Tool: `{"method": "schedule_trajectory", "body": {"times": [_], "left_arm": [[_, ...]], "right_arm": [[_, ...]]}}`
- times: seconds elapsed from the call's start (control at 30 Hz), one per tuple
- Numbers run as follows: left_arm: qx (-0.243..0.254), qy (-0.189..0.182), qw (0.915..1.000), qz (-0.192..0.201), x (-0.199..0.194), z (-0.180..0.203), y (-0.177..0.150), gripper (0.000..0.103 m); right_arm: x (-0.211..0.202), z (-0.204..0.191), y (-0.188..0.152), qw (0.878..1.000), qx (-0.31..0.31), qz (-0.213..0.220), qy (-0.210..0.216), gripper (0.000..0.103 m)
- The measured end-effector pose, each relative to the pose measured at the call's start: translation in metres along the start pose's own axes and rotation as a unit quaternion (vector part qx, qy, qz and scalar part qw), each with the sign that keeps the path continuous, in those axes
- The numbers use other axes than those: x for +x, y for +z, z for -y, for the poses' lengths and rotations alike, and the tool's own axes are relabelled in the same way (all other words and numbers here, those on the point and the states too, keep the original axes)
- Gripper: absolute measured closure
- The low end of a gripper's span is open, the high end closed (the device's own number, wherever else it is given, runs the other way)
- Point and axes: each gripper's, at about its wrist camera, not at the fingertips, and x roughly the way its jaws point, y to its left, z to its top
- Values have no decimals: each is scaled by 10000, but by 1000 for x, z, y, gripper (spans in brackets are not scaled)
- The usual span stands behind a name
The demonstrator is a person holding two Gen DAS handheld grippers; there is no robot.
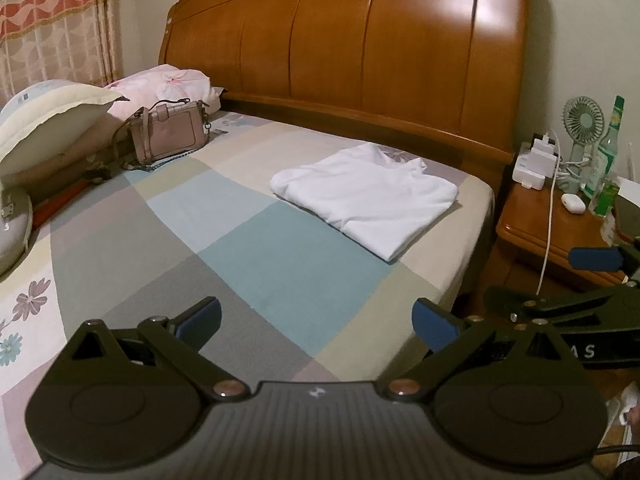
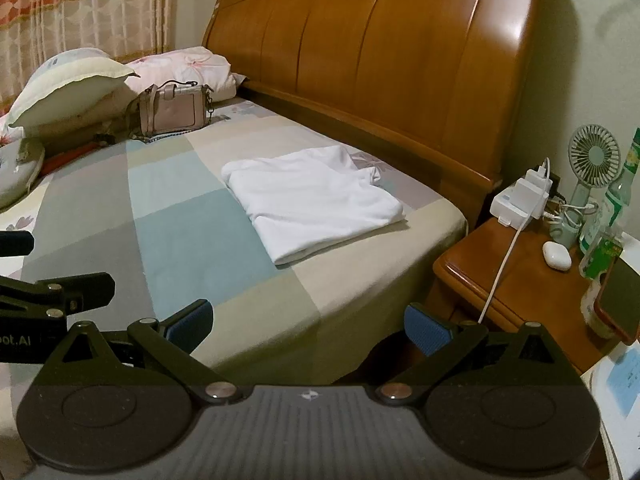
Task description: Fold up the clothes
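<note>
From the left wrist, the left gripper (image 1: 318, 326) hangs with its jaws spread wide and empty above the checked bedsheet (image 1: 256, 264), while the folded white garment (image 1: 366, 198) lies ahead and to the right near the wooden headboard (image 1: 360, 60), its long axis slanting from upper left to lower right. From the right wrist, the right gripper (image 2: 308, 326) is likewise spread and empty over the bed's edge, the white garment (image 2: 312, 204) lying flat ahead of it beside the nightstand (image 2: 520, 280), its collar end toward the headboard (image 2: 380, 60).

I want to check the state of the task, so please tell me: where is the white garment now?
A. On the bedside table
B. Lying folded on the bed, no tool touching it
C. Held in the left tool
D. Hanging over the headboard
B: the white garment lies folded flat on the bed, while the left tool and the right tool are both open and empty, away from it.
</note>
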Motion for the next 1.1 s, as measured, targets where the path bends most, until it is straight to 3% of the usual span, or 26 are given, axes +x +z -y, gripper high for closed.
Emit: {"method": "schedule_trajectory", "body": {"times": [1.1], "left_arm": [[10,45,10000,-10,3,-2,4,2]], "right_arm": [[4,-3,5,10000,-36,-24,-17,0]]}}
